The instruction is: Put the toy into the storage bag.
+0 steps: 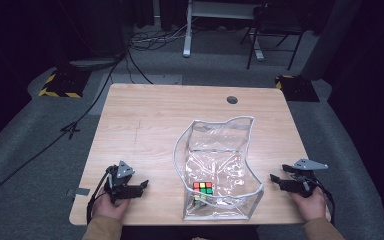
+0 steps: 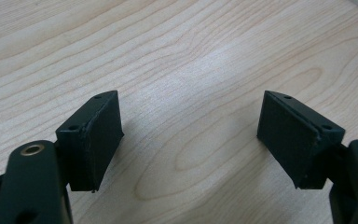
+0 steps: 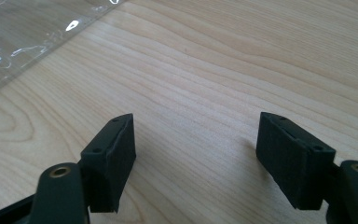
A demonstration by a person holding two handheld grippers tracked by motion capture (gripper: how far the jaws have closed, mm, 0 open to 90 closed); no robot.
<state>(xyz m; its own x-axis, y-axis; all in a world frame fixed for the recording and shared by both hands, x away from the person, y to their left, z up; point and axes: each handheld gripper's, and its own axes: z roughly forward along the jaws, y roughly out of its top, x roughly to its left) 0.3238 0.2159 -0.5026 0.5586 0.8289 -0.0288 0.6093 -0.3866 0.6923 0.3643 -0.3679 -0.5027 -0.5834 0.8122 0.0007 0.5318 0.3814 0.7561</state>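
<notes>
Both tongs, left tongs (image 1: 142, 186) and right tongs (image 1: 276, 179), gape empty on my worktop (image 1: 145, 125); cube (image 1: 203, 188) already sits inside the clear pouch (image 1: 220, 150) between them.

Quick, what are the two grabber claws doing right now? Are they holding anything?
Left gripper: open, holding nothing, over the bare table.
Right gripper: open, holding nothing, beside the clear bag.

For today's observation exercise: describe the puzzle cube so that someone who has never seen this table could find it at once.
Start at the wooden table and find the clear plastic pouch with a white zip edge, lying right of centre. The puzzle cube sits inside it, at the end nearest the person. It is the one brightly coloured thing there, showing red, yellow and green squares.
</notes>
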